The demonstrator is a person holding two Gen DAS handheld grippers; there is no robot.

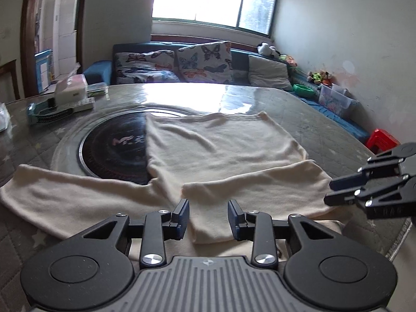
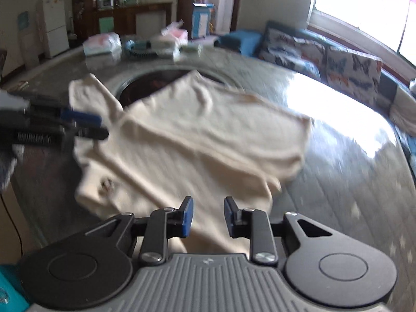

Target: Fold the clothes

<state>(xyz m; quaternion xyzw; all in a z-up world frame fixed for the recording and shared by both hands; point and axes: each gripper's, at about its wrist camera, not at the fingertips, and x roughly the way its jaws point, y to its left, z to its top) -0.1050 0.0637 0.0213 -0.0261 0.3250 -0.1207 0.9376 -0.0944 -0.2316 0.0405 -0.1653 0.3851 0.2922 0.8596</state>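
Two letters, "Mr", show on the dark disc (image 1: 117, 150) beside the cream garment (image 1: 213, 140).

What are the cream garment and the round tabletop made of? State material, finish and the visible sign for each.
Cream long-sleeved garment: apparently a soft knit, cotton or fleece; matte, slightly fuzzy, lying in limp rounded wrinkles and folds.

Round tabletop: seemingly clear glass or hard plastic over grey quilted, star-printed fabric; glossy, with a strong window reflection. Which clear material cannot be told.
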